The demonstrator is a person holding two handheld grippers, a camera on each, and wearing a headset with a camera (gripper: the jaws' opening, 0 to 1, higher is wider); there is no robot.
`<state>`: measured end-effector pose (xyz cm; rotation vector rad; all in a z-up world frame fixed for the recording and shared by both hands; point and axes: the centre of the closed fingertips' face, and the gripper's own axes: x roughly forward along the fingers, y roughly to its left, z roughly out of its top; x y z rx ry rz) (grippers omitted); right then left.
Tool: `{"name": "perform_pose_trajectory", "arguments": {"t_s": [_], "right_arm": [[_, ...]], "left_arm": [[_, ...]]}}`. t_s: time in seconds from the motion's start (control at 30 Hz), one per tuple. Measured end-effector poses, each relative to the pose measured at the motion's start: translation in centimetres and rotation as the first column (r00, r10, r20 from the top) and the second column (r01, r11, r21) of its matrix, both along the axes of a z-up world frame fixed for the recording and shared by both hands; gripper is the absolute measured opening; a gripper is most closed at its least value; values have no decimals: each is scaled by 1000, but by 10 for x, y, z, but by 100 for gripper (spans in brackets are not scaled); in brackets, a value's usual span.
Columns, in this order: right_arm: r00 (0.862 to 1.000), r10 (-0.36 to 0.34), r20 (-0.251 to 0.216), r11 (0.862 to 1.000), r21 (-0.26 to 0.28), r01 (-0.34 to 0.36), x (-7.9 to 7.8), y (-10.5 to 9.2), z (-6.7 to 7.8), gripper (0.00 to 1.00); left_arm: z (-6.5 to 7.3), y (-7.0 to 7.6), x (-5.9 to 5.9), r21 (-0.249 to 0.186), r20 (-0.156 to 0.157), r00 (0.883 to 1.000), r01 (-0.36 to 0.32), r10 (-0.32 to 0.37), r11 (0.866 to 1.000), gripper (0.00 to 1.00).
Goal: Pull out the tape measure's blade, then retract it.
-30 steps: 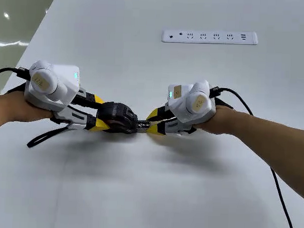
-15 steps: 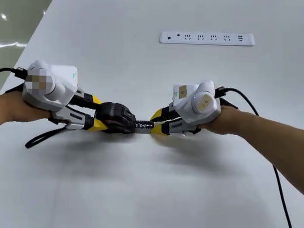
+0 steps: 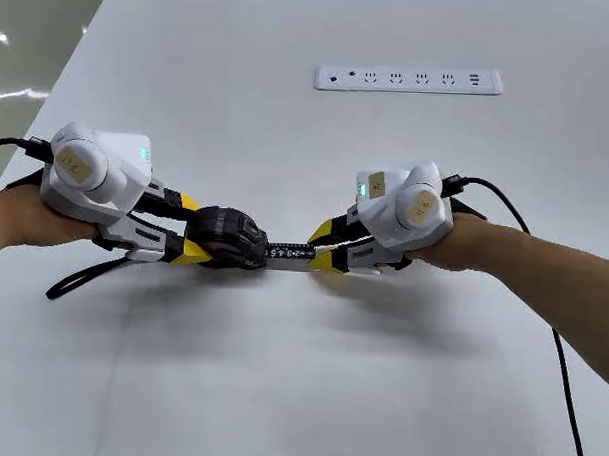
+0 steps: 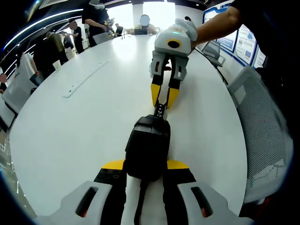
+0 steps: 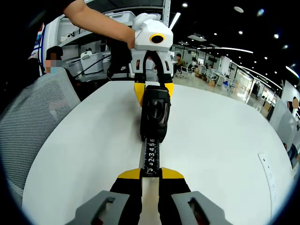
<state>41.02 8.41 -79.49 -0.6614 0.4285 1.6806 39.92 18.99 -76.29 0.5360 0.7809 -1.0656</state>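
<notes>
Over the white surface [image 3: 279, 377], in the head view, we see the left gripper [image 3: 191, 227] clamped on the black tape measure [image 3: 229, 237]. It sits low near the middle, well apart from the power strip [image 3: 408, 80]; we cannot tell whether it touches the surface. The right gripper [image 3: 323, 249] pinches the end of the blade [image 3: 289, 252], and a short run of blade shows between the two. We judge the pull-out has begun, with most of it yet to come.

Along the left gripper view, our fingers [image 4: 112, 165] press both sides of the case, and the blade leaves its mouth straight toward the other gripper. We should hold the case steady and let the right hand do the travelling.

Along the right gripper view, the fingers [image 5: 129, 174] are closed on the blade's end, with printed numerals showing just ahead of them. We want to draw straight back in line with the case mouth, level and untwisted, so the blade does not kink. A loose pinch would probably let it snap back.
</notes>
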Motion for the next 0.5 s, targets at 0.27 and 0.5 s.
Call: {"name": "perform_pose_trajectory", "arguments": {"t_s": [0.27, 0.5], "right_arm": [[1000, -9, -1, 1000, -3, 9, 1, -11, 0, 8], [1000, -18, -3, 1000, -6, 18, 3, -21, 2, 8]], "left_arm": [[0, 0, 1, 0, -2, 1000, -1, 1, 1000, 24], [0, 0, 0, 2, -2, 1000, -2, 2, 1000, 24]]}}
